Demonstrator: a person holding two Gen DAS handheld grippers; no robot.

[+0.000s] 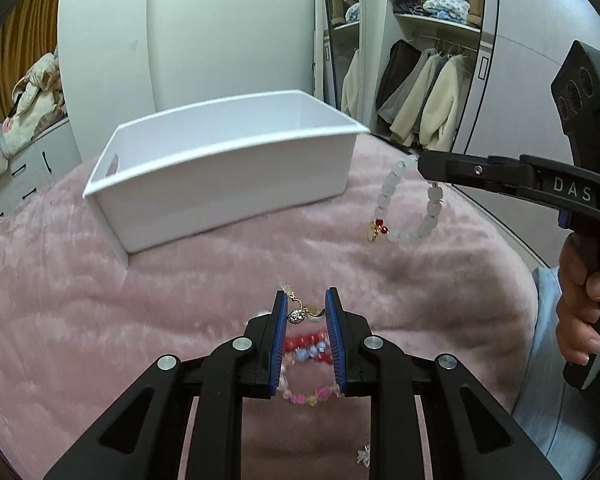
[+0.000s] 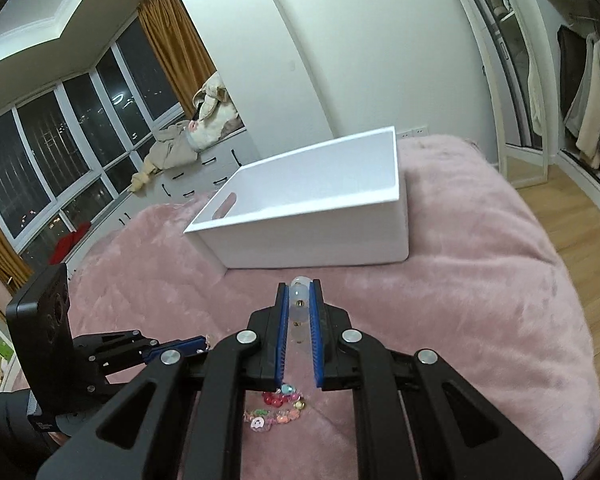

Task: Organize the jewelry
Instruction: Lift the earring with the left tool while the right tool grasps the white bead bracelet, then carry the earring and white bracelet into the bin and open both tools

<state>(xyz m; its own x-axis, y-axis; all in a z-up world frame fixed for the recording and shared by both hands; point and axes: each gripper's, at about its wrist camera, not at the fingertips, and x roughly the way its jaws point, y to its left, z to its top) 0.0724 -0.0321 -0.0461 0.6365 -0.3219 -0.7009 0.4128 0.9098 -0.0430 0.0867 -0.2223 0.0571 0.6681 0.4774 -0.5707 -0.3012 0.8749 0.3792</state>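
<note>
Pink plush bed cover (image 1: 100, 300) cushions loose beaded jewelry (image 2: 278, 404), with a smooth, rigid white box (image 1: 236, 176) standing open just beyond, likely their destination. The right claw (image 1: 420, 160) is clenched on a frosted white bead bracelet (image 1: 410, 204), dangling clear of the fuzz. The left claw (image 1: 308, 308) pinches a sparkly gold earring (image 1: 304, 314).

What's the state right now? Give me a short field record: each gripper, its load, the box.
left gripper: shut on colourful beaded bracelets and a gold charm
right gripper: shut on white translucent beaded bracelet, which hangs clear of the pink fluffy blanket
white rectangular plastic box: upright on blanket, no jewelry visible inside
</note>
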